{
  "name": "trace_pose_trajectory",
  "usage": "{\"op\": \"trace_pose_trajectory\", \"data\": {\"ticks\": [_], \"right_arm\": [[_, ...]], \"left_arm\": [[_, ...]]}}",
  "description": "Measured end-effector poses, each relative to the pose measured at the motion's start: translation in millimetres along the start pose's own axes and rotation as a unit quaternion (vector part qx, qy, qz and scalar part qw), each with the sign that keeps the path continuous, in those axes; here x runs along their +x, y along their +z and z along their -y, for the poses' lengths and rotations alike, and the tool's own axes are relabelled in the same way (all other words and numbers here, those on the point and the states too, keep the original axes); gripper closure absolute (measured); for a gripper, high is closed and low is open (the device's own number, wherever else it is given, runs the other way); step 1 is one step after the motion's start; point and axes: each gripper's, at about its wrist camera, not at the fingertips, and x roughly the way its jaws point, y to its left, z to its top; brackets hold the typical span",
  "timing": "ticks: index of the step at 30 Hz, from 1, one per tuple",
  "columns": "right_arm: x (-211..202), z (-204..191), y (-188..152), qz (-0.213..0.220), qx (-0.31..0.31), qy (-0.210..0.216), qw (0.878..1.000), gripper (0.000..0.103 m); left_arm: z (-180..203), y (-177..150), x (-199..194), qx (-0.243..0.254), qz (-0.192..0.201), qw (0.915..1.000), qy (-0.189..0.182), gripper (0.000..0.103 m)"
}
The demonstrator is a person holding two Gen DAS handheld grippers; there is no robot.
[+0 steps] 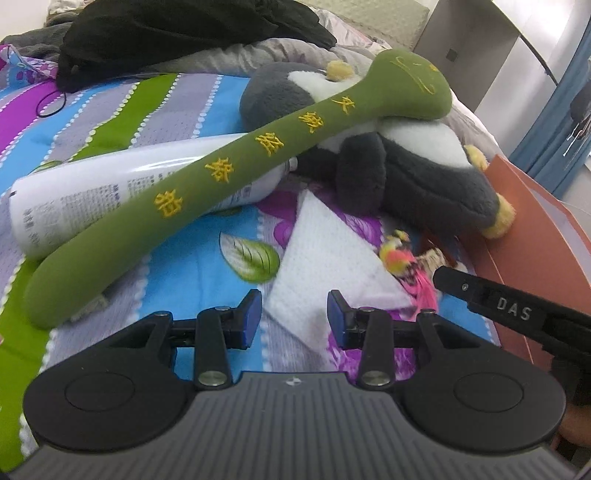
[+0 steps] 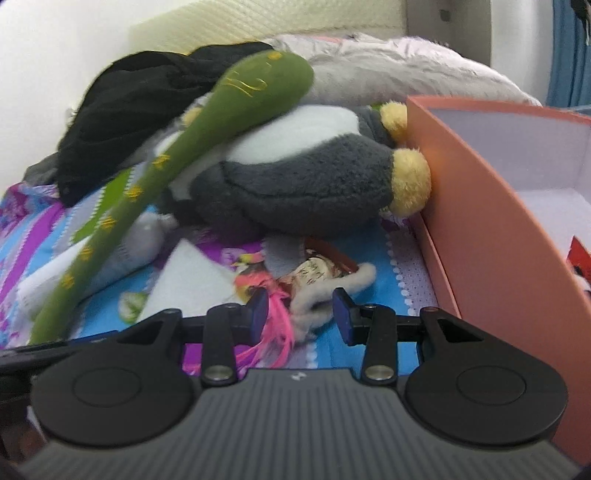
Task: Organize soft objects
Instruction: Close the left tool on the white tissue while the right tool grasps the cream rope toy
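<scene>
Currently both grippers hang over the bedspread (image 1: 110, 110) and neither holds anything. The left gripper (image 1: 295, 319) has its jaws apart over the white cloth (image 1: 328, 247), with nothing between the pads. The right gripper (image 2: 301, 317) also has its jaws apart; a pink feather toy (image 2: 277, 321) and a grey fuzzy strip (image 2: 325, 295) lie in the gap between them, but the pads do not appear to press on either. In the left view, the green plush stick (image 1: 221, 173) runs from 8 o'clock to 1 o'clock, its shaft lying across a white bottle (image 1: 92, 195) and its head resting on the penguin plush (image 1: 399, 177), which sits at 2 o'clock. In the right view the penguin lies at 12 o'clock with one yellow foot touching the wall of the pink box (image 2: 480, 221), which fills the 3 o'clock side. A black garment (image 1: 166, 33) lies at 11 o'clock in the left view, apart from the plush items. As judged from these views, the task is at an early stage: the visible part of the box interior holds no plush, though something red and black shows at its far edge and cannot be identified. Stick, penguin, feather toy, fuzzy strip and cloth are all still on the bed. Remaining work: grip each soft item and put it in order, presumably in the box. The small items under the right gripper are the nearest candidates.
</scene>
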Motion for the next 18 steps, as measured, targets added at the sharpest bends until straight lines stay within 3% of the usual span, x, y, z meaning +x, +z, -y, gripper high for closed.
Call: {"op": "trace_pose_trajectory", "data": {"ticks": [7,10,12,14,16,18], "right_arm": [[25,10,2,-0.022,0.035,0.001,0.999,0.062],[26,13,2,-0.023,0.045,0.013,0.999,0.074],[23,12,3,-0.018,0.038,0.009,0.999,0.087],[20,10,4,-0.014,0.035,0.008,0.999,0.090],[15,9,6,-0.009,0.031,0.009,0.999,0.091],[9,9,7,-0.004,0.024,0.008,1.000,0.091]], "left_arm": [[0,9,18,0.005,0.006,0.9999,-0.009,0.058],[3,11,24,0.009,0.005,0.9998,-0.014,0.058],[5,11,25,0.012,0.004,0.9998,-0.014,0.060],[6,12,26,0.013,-0.001,0.9998,-0.015,0.067],[8,12,26,0.014,-0.006,0.9998,-0.014,0.088],[8,11,22,0.007,-0.007,0.9998,-0.016,0.093]]}}
